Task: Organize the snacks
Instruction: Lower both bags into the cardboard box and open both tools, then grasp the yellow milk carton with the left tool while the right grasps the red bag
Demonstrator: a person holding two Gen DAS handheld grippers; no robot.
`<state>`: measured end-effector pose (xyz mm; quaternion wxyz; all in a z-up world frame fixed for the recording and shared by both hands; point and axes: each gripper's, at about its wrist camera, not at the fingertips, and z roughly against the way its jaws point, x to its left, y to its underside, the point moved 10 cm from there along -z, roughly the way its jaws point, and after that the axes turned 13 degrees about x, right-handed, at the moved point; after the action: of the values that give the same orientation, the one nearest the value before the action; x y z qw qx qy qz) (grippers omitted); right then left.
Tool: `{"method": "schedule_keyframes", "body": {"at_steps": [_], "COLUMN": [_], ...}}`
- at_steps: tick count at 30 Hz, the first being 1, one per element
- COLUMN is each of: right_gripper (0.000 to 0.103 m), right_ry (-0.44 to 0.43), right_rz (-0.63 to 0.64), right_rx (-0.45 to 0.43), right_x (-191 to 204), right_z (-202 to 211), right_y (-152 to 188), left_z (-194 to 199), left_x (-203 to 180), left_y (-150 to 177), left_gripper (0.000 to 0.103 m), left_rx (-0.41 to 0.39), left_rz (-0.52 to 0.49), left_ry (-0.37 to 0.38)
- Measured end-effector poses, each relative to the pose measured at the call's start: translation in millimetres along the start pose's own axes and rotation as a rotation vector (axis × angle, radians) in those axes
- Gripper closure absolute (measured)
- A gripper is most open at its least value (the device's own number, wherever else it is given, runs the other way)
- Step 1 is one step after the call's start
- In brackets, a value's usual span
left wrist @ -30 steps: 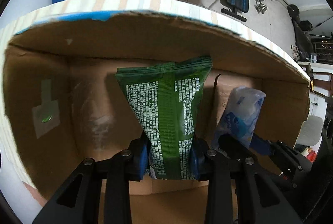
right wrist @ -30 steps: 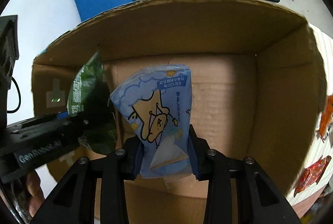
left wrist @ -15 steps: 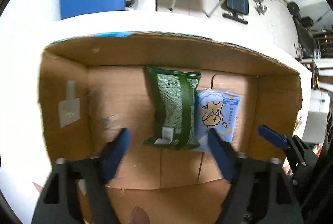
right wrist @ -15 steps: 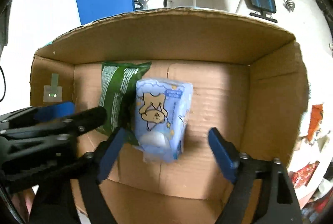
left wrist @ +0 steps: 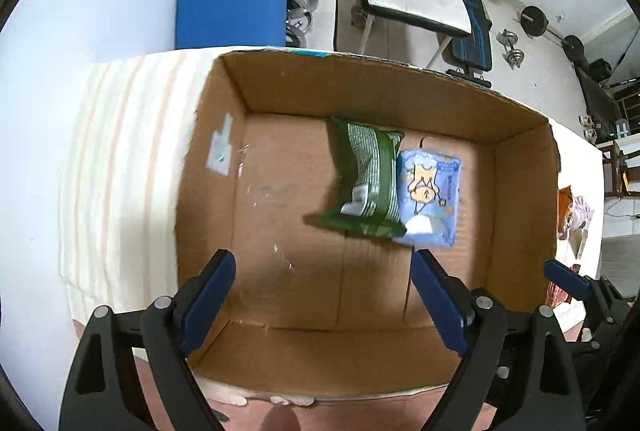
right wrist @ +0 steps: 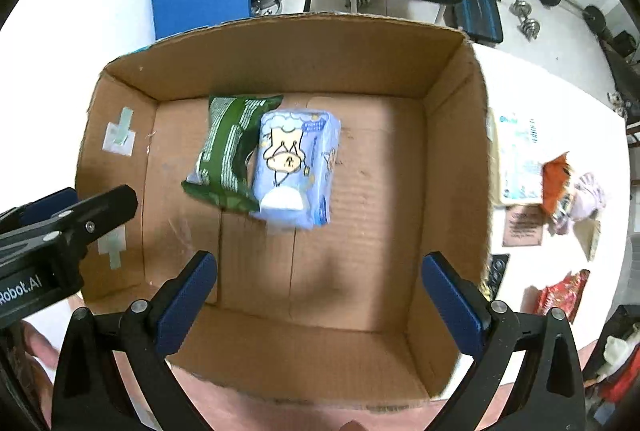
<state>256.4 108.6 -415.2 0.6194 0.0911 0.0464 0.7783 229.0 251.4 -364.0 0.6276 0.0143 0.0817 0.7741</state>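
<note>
In the left wrist view the left gripper (left wrist: 322, 277) is hovering wide and empty above the cardboard box (left wrist: 524, 191), where a green packet (left wrist: 366, 181) and blue packet (left wrist: 430, 197) are lying touching, while in the right wrist view the right gripper (right wrist: 320, 283) is likewise gaping empty, and loose snacks (right wrist: 554, 187) are waiting outside on the table (right wrist: 560, 99), so most sorting seems left

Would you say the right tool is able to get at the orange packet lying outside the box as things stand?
Probably yes: the right tool is open and empty, and the orange packet lies uncovered on the table right of the cardboard box, though other packets crowd it.
</note>
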Motion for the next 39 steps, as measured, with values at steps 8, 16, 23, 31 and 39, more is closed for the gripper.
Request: {"method": "schedule_keyframes", "body": {"at_steps": [8,16,23,31,39], "right_gripper": [0.000,0.000,0.000,0.000,0.000], "right_ry": [0.015,-0.066,-0.222,-0.287,-0.395], "right_rz": [0.011,0.029,-0.096,-0.496,-0.829], "right_rx": [-0.087,-0.134,-0.161,-0.128,0.021], "right_x": [-0.9,-2.3,-68.7,-247.0,-359.5], "right_z": [37.9,68.6,98.6,72.6,-23.8], "right_y": [40.9,70.1,91.0,115.1,131.4], "left_z": [24.7,54.8,90.6,57.3,-38.0], "left_x": [-7.2,-23.8,-102.3,-244.7,-332.9], "left_y": [34.6,55.2,51.8,13.4,-34.3], "left_gripper": [0.013,0.013,0.013,0.013,0.013], "left_rx": [-0.095,-0.149,-0.210,-0.101,0.103], "left_rz": [-0.026,-0.010,-0.135,-0.308,-0.381], "left_ry": [-0.074,-0.072,-0.124,-0.101,-0.206]}}
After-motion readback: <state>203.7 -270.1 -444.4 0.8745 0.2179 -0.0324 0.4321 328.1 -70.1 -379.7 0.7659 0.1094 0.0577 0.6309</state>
